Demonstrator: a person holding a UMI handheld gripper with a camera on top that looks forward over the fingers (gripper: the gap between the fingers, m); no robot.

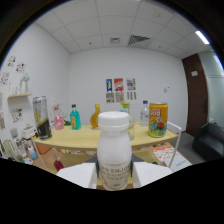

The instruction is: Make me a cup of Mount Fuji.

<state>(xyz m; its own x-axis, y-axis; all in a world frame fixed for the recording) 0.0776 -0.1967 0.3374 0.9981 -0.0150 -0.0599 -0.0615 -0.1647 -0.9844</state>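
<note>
Gripping the white bottle [114, 150] low on its body, the tongs [114, 176] press both sides; smooth plastic looks slippery, fairly light.

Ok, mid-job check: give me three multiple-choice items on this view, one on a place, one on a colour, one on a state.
1. Where is the white bottle?
A. Between the jaws
B. On the far table
C. On the floor

2. What colour is the can at the table's end nearest the dark door?
A. Yellow
B. Black
C. Blue

3. What is the state of the white bottle's top?
A. Cap removed
B. Cap on
C. Crushed

Answers:
1 A, its lower body sits between the two white fingers of the gripper.
2 A, its body is yellow with a red band on top.
3 B, a white cap covers the neck.
</note>
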